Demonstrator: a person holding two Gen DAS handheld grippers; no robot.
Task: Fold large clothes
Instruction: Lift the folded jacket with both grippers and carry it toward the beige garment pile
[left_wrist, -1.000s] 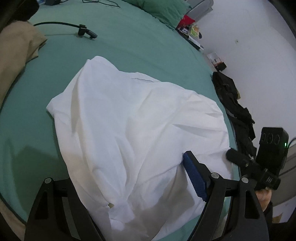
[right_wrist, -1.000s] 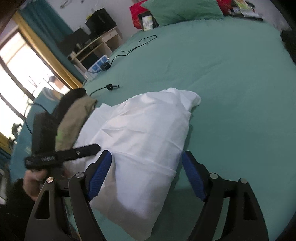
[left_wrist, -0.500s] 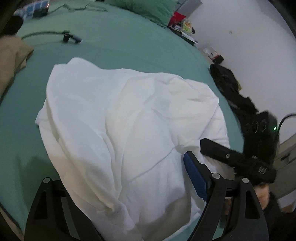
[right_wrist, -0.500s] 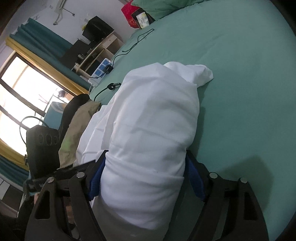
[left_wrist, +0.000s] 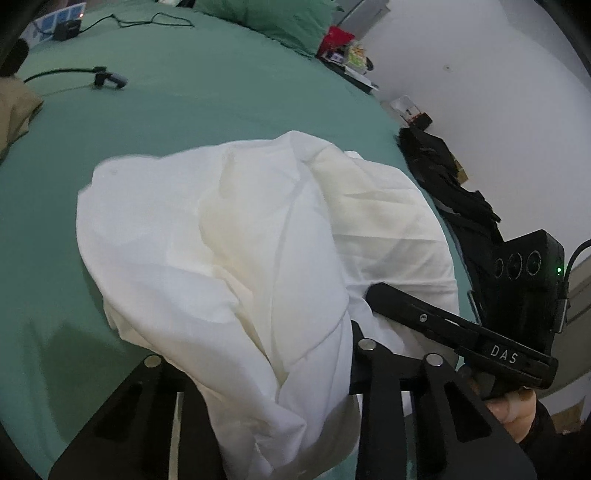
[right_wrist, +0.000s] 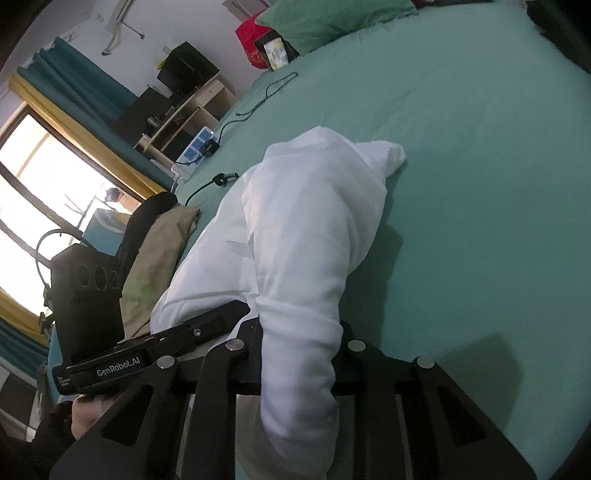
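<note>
**Both grippers clamping white garment on green bed**

Garment (left_wrist: 236, 258), white and rumpled, is lying bunched near the front edge of the bed (left_wrist: 207, 99), its near end lifting off the sheet.

Left gripper (left_wrist: 258, 373): jaws have just been closing, cloth is filling the gap, pads are hidden under folds, so probably pinching it. Right gripper (right_wrist: 295, 354): jaws have just been closing and are squeezing a thick roll of the same garment. In each view the other gripper is showing beside the cloth, a hand (left_wrist: 517, 413) holding it.

Surface: green sheet, smooth. A cable (left_wrist: 74, 74) is trailing across it; a tan cloth (right_wrist: 159, 262) is sitting at the bed's side; a green pillow (left_wrist: 269, 18) is lying at the far end.

Room: white wall (left_wrist: 480, 74), dark clothes (left_wrist: 443, 184) beside the bed, bright window (right_wrist: 44, 184) with teal curtains, wooden shelf (right_wrist: 184, 110), power strip (right_wrist: 195, 147).
</note>
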